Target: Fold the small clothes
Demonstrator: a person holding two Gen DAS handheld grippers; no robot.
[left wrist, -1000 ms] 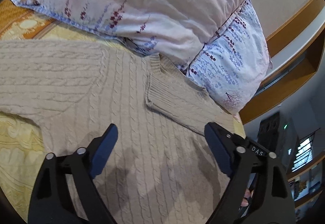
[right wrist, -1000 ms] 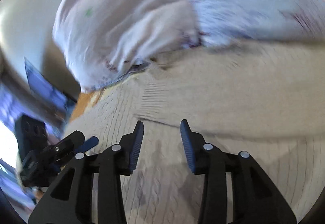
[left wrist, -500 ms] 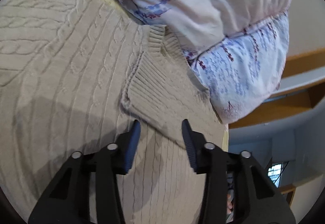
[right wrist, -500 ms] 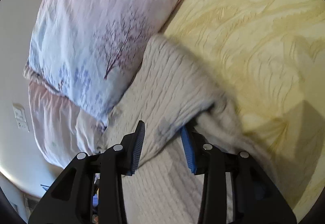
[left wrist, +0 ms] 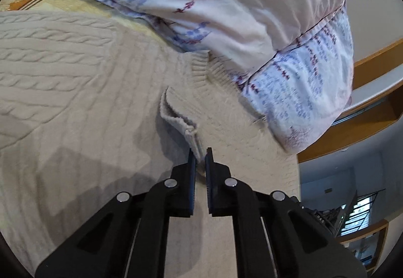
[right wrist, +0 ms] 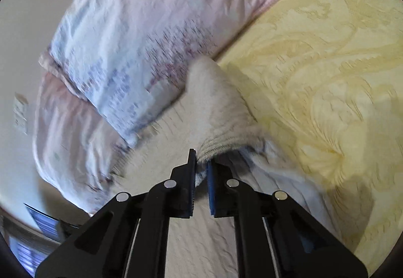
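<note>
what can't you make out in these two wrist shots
- Left wrist view: the sweater runs off the left and bottom edges, so its sleeves and hem are cut off.
- Left wrist view: the pillow covers the sweater's far edge by the collar.
- Right wrist view: the left pillow edge and room corner are motion-blurred.
- Both views: the gripper bodies hide the fabric beneath them.

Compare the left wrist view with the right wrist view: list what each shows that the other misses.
Left wrist only: the sweater's cable-knit body spread wide, its ribbed collar, and the left tongs shut on a pinched fold. Right wrist only: a broad stretch of yellow bedspread, a wall socket, and the right tongs shut on a ribbed edge of the sweater. Both: the sweater and the floral pillows.
</note>
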